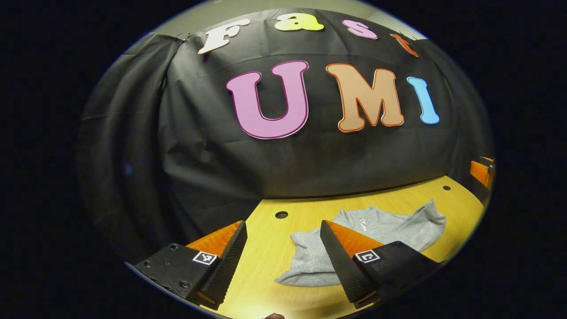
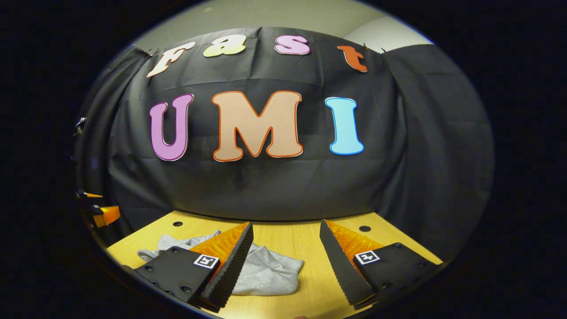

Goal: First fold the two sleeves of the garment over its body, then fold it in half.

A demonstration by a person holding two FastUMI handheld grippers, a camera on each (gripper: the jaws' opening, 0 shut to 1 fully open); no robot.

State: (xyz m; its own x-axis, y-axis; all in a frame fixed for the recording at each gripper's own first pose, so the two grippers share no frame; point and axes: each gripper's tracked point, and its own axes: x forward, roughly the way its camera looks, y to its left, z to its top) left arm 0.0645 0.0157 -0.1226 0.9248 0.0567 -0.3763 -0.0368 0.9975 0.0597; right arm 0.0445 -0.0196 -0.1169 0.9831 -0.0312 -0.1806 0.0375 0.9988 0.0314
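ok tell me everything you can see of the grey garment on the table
The grey garment is a soft, sweatshirt-like knit with a stand-up collar, with what looks like a short zip at the neck. It lies rumpled on the wooden table, below the black cloth wall, with cloth bunched at both ends, so its folding state is unclear. Both open grippers, the left gripper and the right gripper, hang above it and neither touches it.

The garment (image 1: 390,230) is being seen as soft, matt knitted cloth with a fleecy, rumpled surface. The counter (image 1: 274,266) is being shown as smooth wood-grain laminate with a light sheen. The fingers (image 2: 237,261) are being shown with ridged, matt gripping faces and ribbed plastic backs.
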